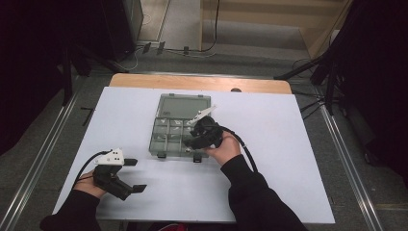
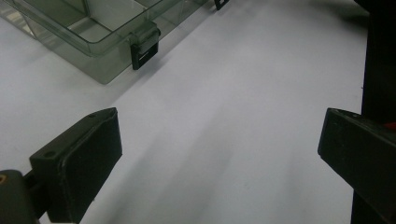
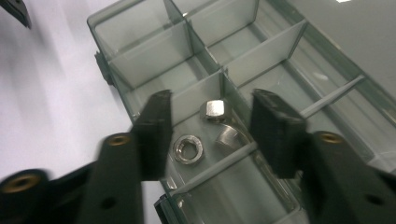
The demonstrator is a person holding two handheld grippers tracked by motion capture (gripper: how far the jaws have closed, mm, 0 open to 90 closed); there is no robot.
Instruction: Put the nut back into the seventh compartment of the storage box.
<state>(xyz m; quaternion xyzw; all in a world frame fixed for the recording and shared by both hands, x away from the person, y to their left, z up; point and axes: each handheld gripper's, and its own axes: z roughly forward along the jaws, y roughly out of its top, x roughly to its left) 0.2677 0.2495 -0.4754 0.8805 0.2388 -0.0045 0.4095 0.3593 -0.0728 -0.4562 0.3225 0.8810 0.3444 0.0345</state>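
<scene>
Hovering your right gripper (image 3: 210, 135) over the organizer box (image 3: 140, 42), jaws apart above three nuts (image 3: 188, 149); your left gripper (image 2: 219, 158) sits wide open too.

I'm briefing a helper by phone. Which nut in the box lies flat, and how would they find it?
On the white table sits a clear compartment box. In the compartment below the right gripper, three metal nuts lie together. The flat nut shows its round hole upward, nearest the left finger; the other two are tipped.

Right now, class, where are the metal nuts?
In the right gripper view, three metal nuts lie in one compartment of the clear organiser box, between the right gripper's open jaws.
</scene>
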